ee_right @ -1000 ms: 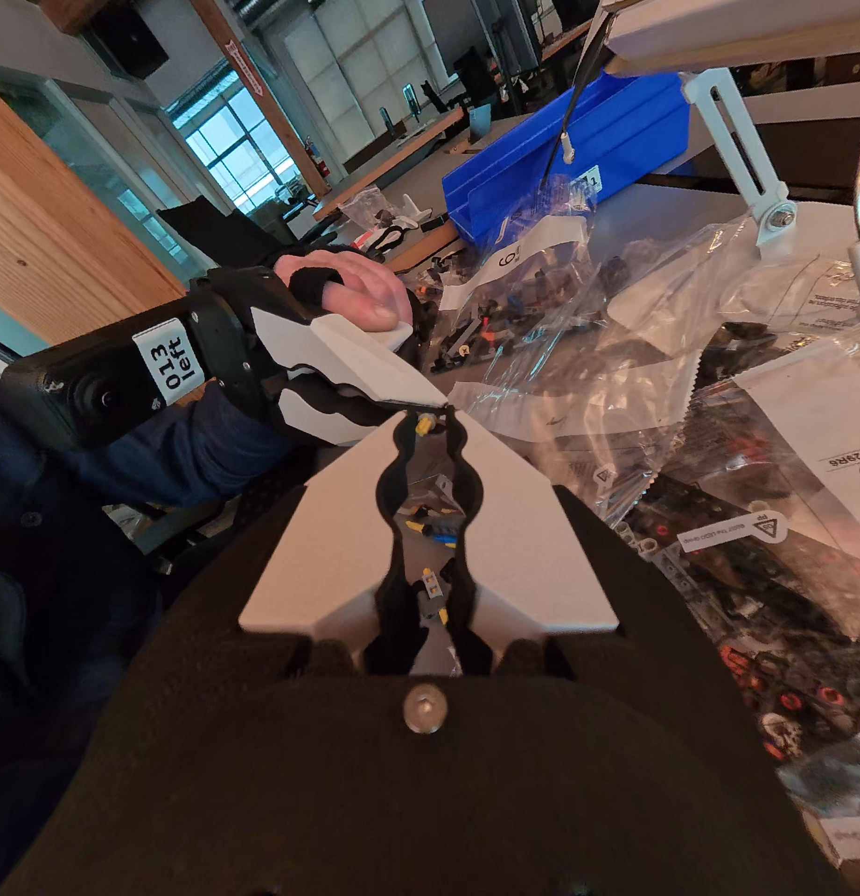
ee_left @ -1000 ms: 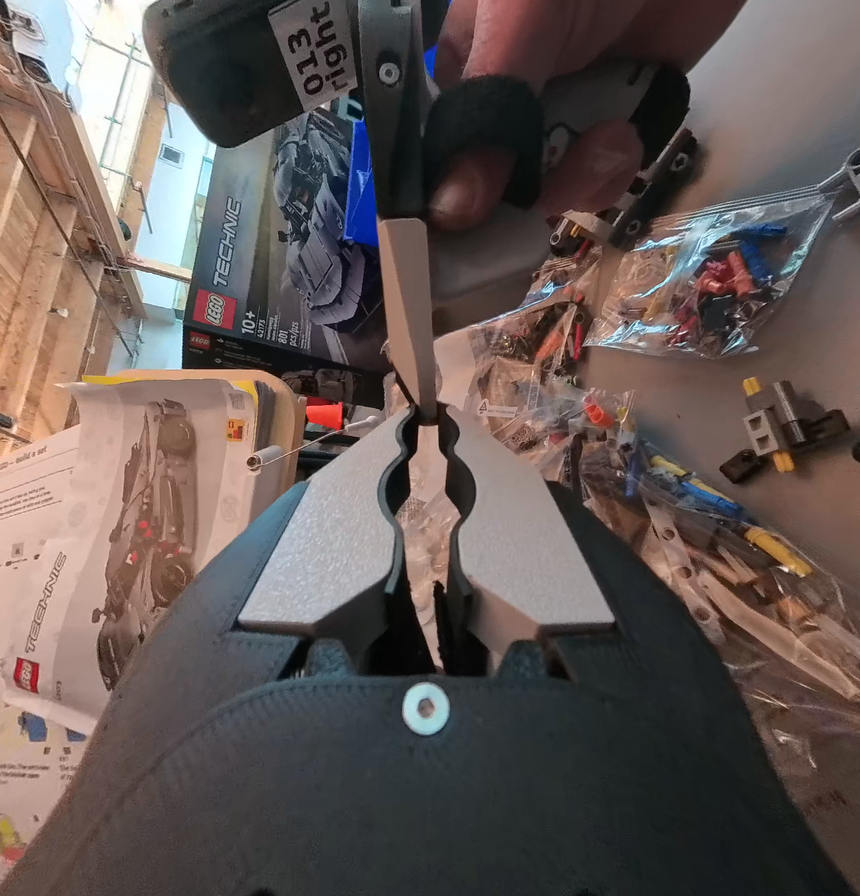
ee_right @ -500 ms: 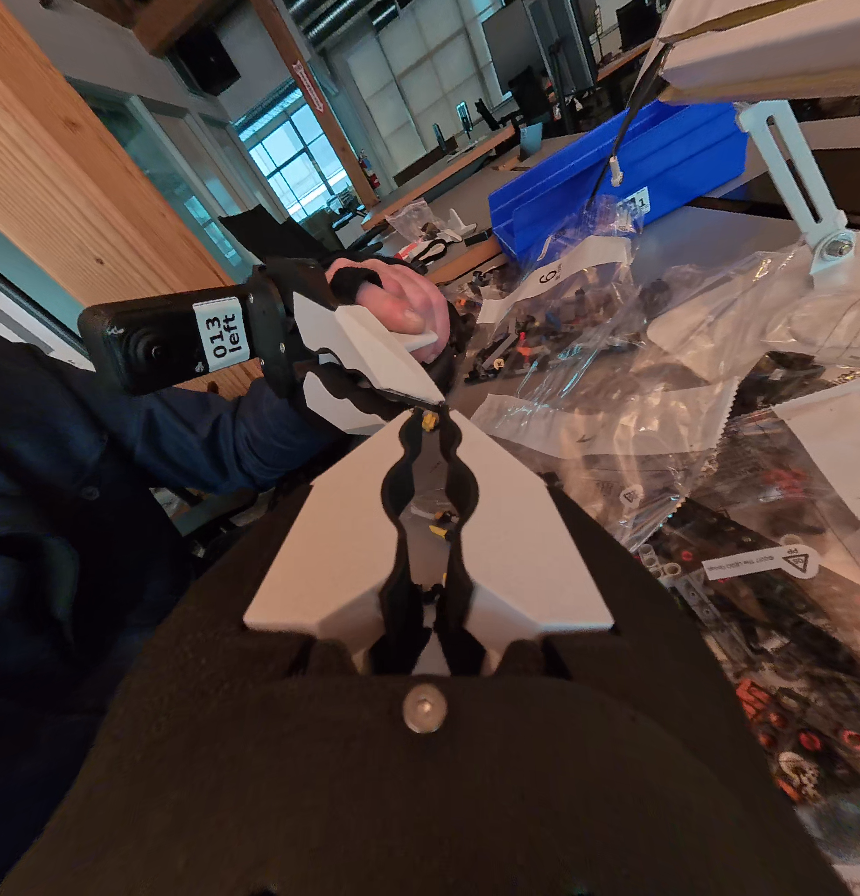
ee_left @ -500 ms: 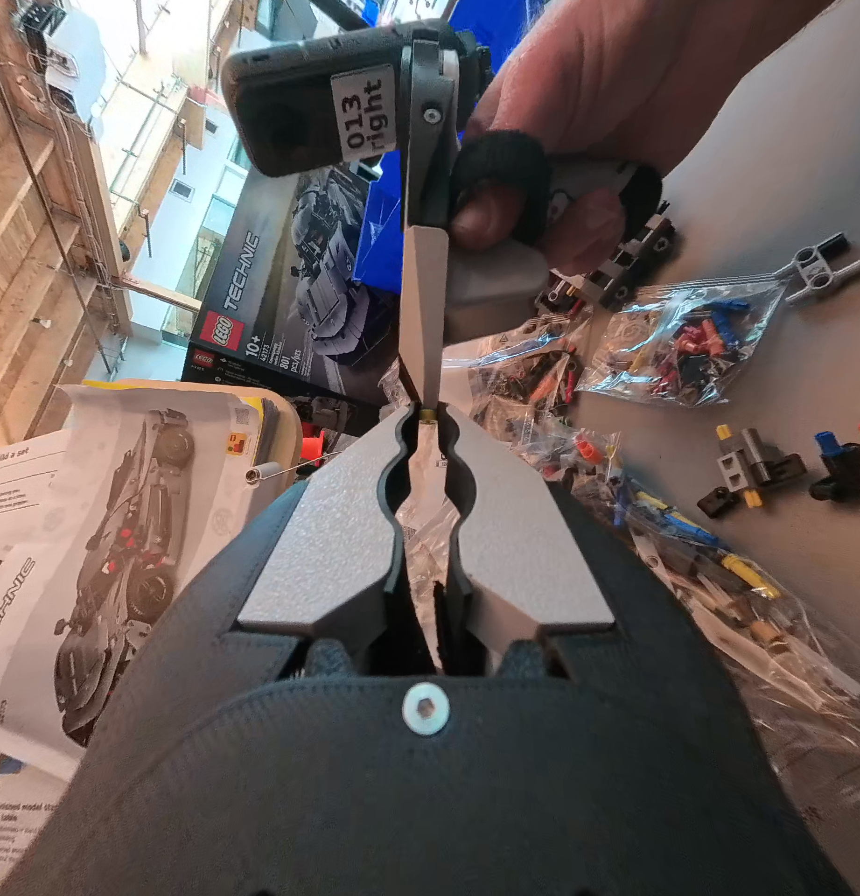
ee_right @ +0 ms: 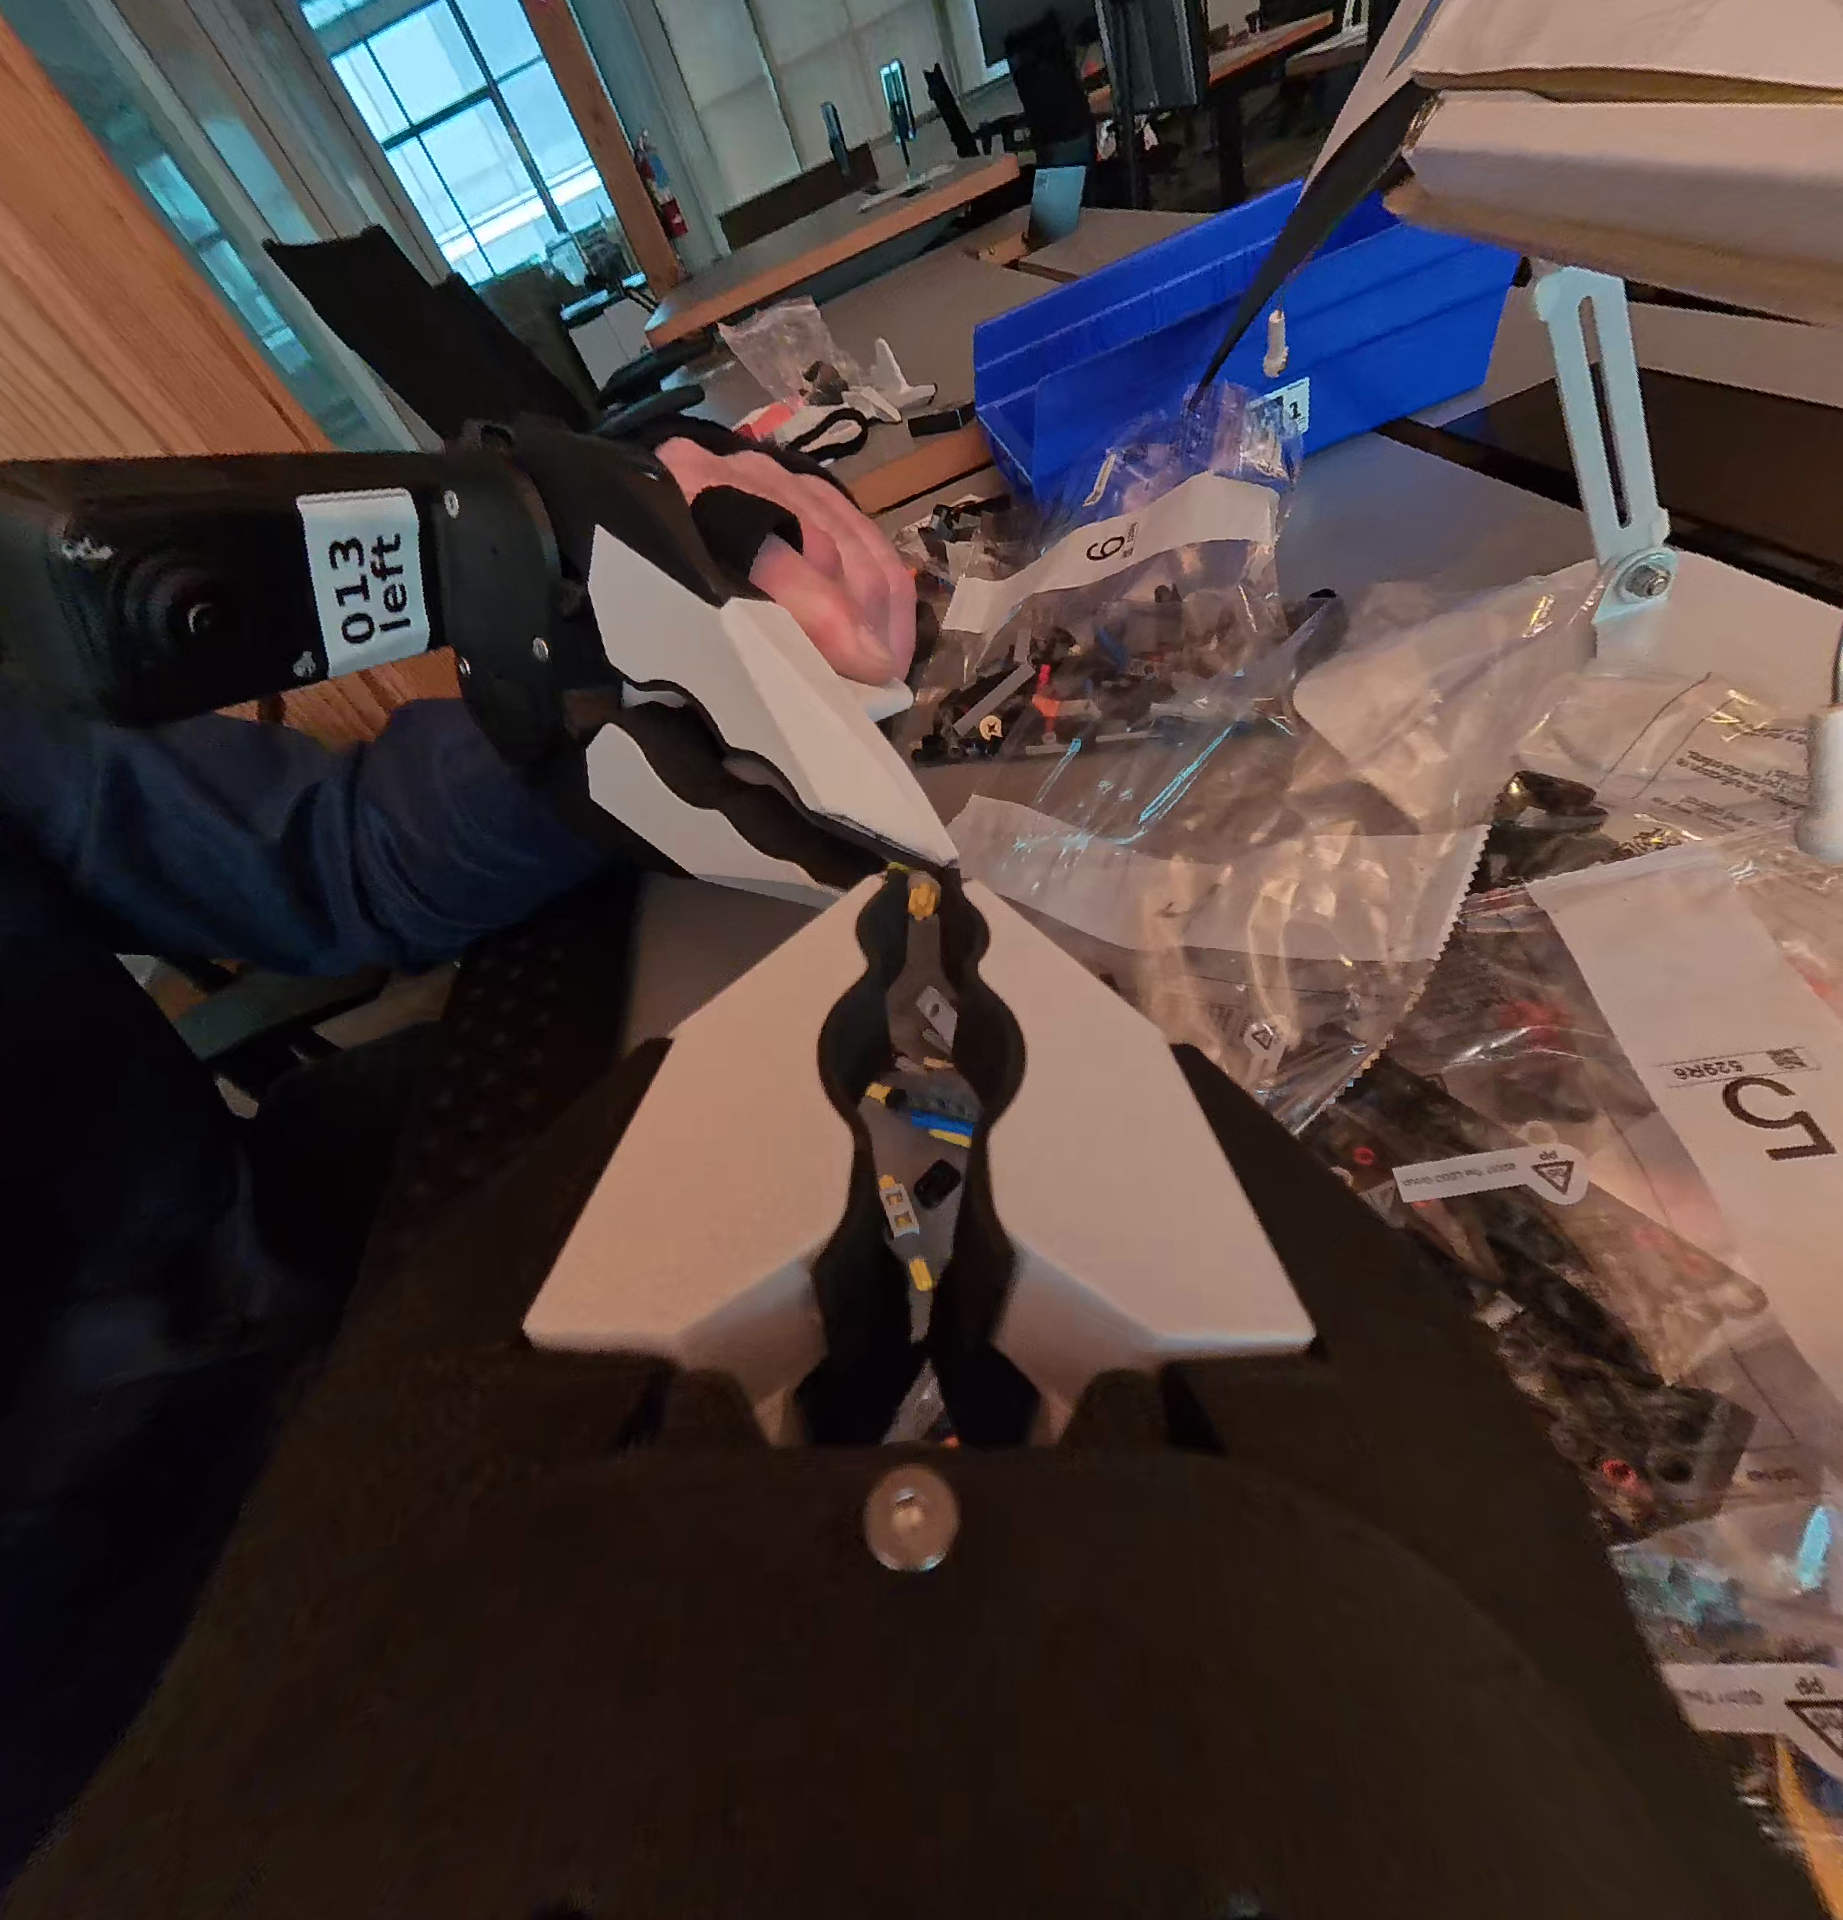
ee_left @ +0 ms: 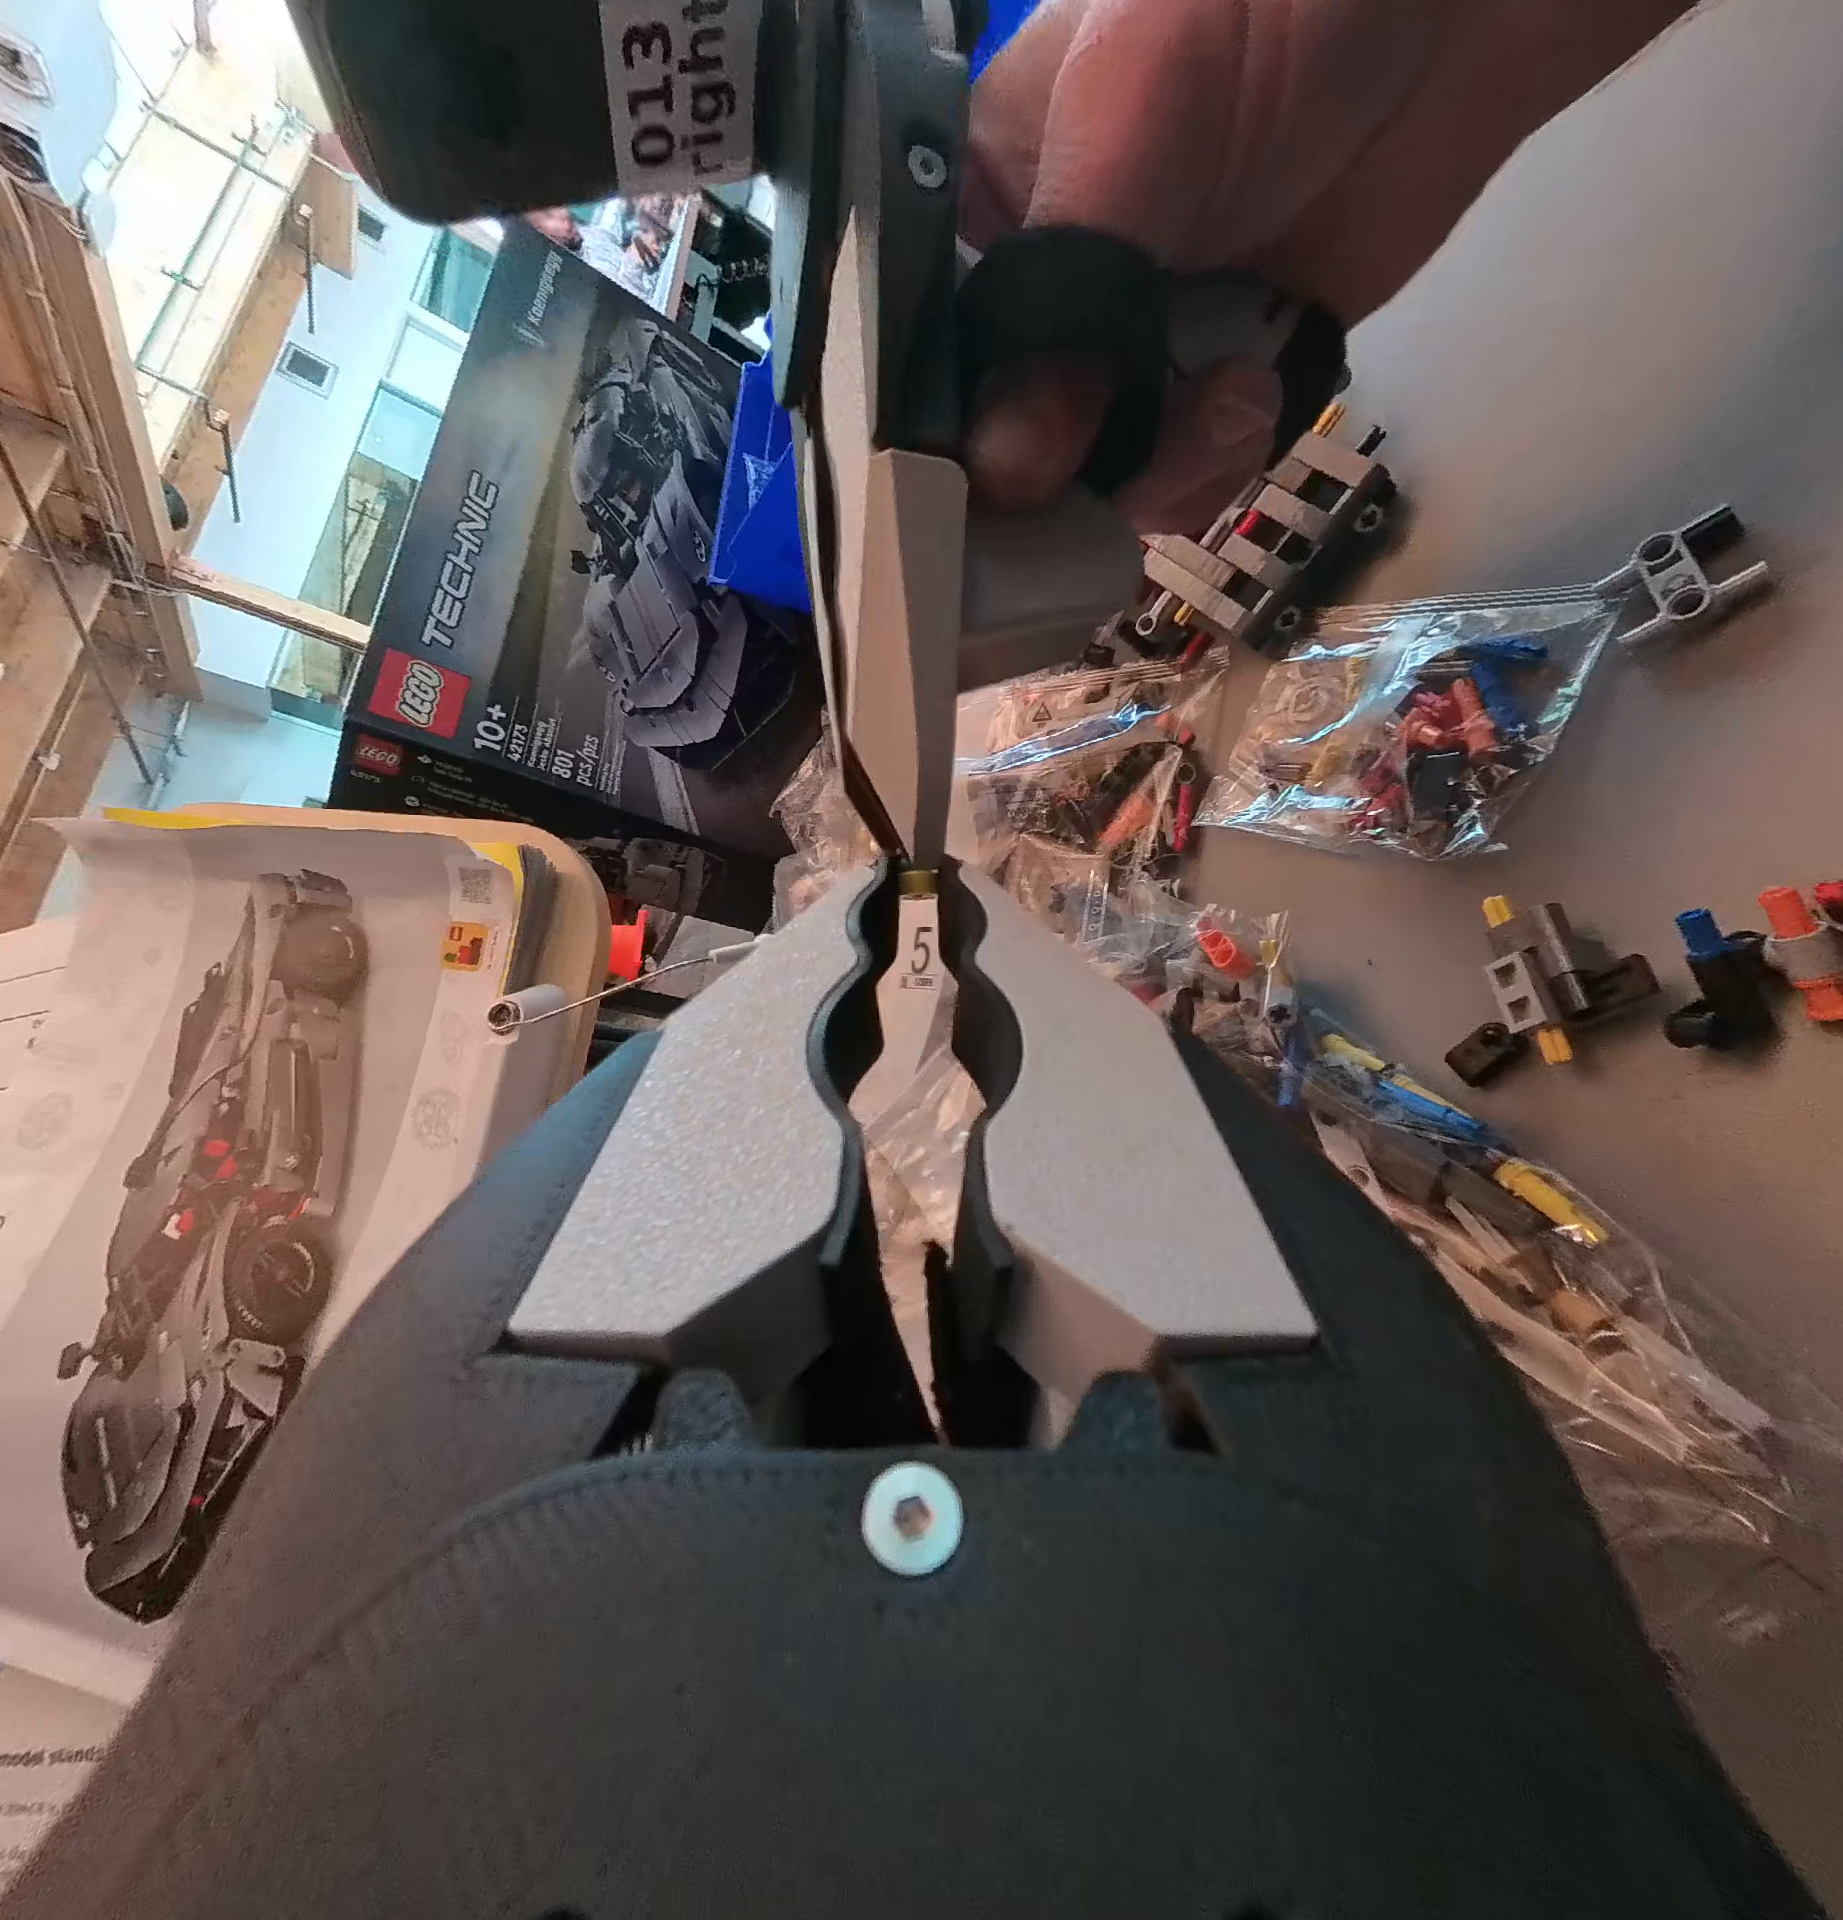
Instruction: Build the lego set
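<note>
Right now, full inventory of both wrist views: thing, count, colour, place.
Yellow pin: one, yellow-tan, pinched between the tips of both grippers.
Set box: one, dark with a grey car picture, standing at the back in the left wrist view.
Instruction booklet: one, white, propped left of the box.
Parts bags: several, clear, mixed pieces, spread over the grey table.
Grey-black subassembly: one, behind the bags.
Loose small assemblies: about five, grey, black, blue and orange, on bare table to the right.
Blue bin: one, behind the bags in the right wrist view.
Left gripper: shut on the pin.
Right gripper: shut on the pin.
</note>
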`<state>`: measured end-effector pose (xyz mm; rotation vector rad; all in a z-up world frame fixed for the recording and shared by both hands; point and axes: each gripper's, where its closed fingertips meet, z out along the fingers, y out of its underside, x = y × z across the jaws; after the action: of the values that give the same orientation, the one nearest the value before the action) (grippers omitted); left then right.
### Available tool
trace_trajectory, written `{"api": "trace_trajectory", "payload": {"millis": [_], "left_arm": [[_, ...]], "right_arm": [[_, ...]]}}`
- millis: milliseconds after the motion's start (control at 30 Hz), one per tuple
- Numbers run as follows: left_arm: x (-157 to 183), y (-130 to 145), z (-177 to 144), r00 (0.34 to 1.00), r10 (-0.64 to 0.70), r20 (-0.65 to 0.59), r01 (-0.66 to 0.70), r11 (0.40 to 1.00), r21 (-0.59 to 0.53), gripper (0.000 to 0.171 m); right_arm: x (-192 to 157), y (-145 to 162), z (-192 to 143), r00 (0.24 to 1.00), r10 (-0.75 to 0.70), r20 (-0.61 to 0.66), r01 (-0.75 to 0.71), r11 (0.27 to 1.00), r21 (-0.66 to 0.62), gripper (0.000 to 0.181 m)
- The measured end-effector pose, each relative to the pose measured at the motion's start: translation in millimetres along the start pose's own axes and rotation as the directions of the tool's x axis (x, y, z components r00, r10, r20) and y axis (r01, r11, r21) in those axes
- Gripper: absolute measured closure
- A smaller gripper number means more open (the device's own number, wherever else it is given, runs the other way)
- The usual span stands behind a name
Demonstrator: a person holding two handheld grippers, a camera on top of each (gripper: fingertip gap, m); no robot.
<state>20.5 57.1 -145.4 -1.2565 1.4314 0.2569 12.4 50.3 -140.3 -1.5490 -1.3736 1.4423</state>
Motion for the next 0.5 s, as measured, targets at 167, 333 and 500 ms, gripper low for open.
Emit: {"api": "trace_trajectory", "payload": {"millis": [167,333,500], "left_arm": [[-8.2,28.6,-8.6,1.000,-0.013,0.012,0.014,0.993,-0.119,0.165],[-13.7,15.1,-17.1,0.993,-0.115,-0.032,0.115,0.993,-0.008,0.166],[5.7,26.7,-7.9,0.977,-0.171,-0.126,0.170,0.985,-0.021,0.166]], "right_arm": [[12.4,-10.7,-22.1,0.998,-0.005,-0.068,0.009,0.998,0.055,0.178],[13.2,-12.9,-36.3,0.998,-0.007,-0.059,0.011,0.998,0.066,0.178],[2.6,41.6,-5.9,0.996,-0.085,0.013,0.085,0.965,-0.248,0.177]]}}
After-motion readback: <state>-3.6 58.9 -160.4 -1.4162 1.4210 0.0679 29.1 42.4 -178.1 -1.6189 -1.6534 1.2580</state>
